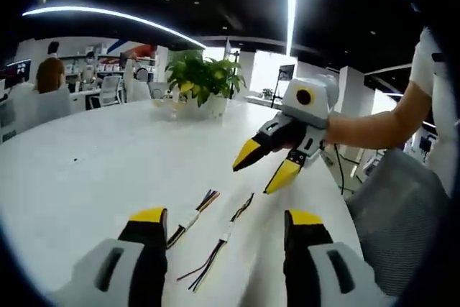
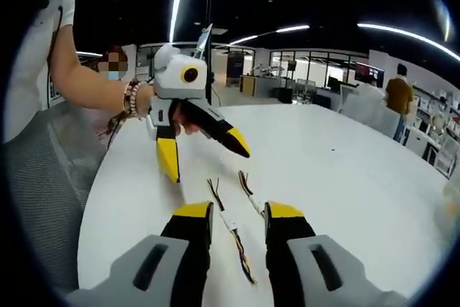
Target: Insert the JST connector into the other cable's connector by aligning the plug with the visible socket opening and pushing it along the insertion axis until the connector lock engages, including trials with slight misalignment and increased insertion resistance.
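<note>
Two short multi-coloured wire cables with white JST connectors lie side by side on the white table (image 1: 100,170). In the left gripper view they are one cable (image 1: 190,218) and the other cable (image 1: 226,234), just ahead of my left gripper (image 1: 226,217). It is open and holds nothing. My right gripper (image 1: 264,167) comes in from the right, hovering open above the cables' far ends. In the right gripper view my right gripper (image 2: 238,210) is open over one cable (image 2: 228,222) and the second cable (image 2: 251,195). My left gripper (image 2: 203,152) hangs open beyond them.
A potted plant (image 1: 205,80) stands at the table's far side, with office chairs and a seated person (image 1: 50,73) behind. A grey chair back (image 1: 402,206) sits close to the table edge by the person's arm. Another person (image 2: 397,95) stands far off.
</note>
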A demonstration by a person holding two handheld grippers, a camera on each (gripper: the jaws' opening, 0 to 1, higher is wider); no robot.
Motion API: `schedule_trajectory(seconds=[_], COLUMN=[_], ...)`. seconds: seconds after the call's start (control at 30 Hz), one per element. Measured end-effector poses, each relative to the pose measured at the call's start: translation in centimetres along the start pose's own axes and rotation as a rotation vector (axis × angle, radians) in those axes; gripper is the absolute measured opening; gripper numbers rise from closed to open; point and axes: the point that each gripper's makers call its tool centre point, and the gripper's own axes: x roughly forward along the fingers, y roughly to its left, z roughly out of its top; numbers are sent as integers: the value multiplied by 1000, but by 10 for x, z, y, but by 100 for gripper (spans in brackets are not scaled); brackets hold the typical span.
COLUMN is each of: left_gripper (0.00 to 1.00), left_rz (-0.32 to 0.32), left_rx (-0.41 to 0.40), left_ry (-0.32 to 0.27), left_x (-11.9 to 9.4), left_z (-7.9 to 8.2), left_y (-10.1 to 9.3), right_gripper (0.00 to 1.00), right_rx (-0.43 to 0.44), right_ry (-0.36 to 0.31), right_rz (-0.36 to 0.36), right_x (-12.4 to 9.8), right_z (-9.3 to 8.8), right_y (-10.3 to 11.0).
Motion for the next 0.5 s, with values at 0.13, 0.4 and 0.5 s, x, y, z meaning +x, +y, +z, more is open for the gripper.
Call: schedule_trajectory(seconds=[0.13, 0.4, 0.5], left_gripper=[70, 76, 81], left_rz=[27, 79, 104], left_rx=[-19, -61, -76], left_ry=[-18, -24, -17], left_x=[-11, -34, -42], left_z=[6, 13, 12], left_y=[0, 0, 1], right_gripper=[29, 31, 32], right_rx=[1, -20, -20], right_ry=[-6, -39, -53], right_rz=[-15, -65, -75], right_x=[-6, -20, -25], right_z=[7, 24, 29], right_y=[3, 4, 4])
